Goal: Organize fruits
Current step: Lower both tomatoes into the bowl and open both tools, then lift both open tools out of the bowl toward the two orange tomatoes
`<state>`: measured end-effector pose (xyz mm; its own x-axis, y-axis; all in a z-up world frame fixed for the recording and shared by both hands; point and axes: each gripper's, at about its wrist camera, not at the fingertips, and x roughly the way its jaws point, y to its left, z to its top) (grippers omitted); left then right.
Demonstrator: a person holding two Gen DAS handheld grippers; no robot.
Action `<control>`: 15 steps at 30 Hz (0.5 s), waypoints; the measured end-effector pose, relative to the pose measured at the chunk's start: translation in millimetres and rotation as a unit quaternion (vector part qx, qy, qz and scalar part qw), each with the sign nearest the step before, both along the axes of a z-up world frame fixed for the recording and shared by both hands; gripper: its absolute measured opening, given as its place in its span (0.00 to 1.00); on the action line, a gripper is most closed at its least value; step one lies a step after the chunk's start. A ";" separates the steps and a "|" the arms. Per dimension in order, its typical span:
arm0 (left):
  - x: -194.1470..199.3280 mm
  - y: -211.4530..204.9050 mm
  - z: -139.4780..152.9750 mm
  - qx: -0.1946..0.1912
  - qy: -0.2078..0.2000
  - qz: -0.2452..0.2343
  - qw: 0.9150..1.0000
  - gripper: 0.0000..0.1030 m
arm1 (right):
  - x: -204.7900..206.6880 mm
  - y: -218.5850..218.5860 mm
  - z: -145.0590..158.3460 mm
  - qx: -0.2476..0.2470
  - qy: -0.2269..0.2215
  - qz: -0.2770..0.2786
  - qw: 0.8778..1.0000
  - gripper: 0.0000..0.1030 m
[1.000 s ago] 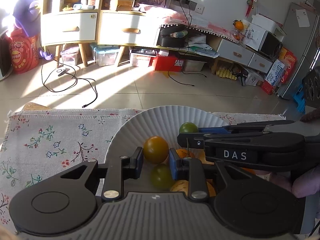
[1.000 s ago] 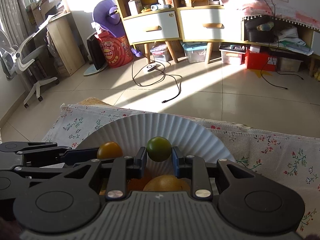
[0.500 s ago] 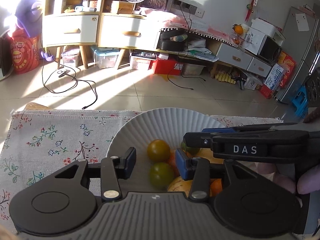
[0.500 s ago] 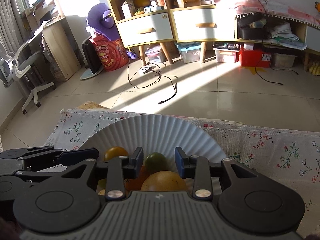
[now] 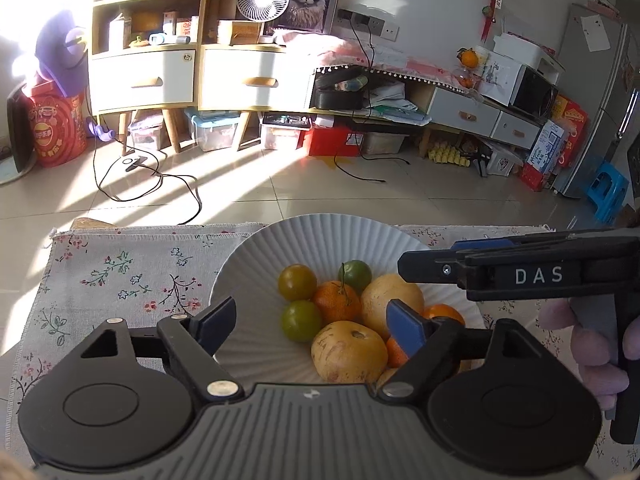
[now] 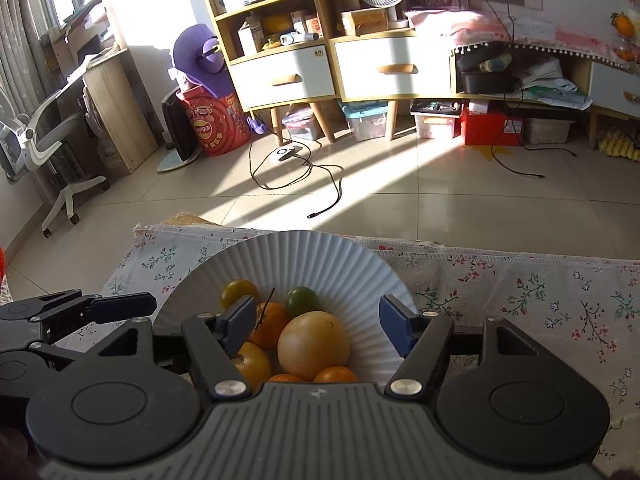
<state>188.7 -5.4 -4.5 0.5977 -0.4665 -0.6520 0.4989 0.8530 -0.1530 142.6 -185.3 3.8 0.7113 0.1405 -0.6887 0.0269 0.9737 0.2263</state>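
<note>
Floral tablecloth (image 5: 120,272) lies bare left of plate (image 5: 320,236); both hand-held grippers (image 5: 310,320) (image 6: 318,322) just opened, empty.

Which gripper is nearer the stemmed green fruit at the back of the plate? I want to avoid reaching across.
Right. The right gripper points straight at the green fruit, just beyond its open jaws. The left gripper sits farther back, with other fruit between.

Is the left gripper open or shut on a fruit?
Open. The left gripper has just been opening; its jaws stand wide apart above the plate, pads pressing on no fruit.
</note>
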 end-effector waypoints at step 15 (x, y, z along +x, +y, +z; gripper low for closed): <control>-40.1 5.8 4.8 0.025 0.000 -0.008 1.000 0.99 | -41.4 -7.1 11.2 -0.005 -0.002 -0.017 1.000 0.93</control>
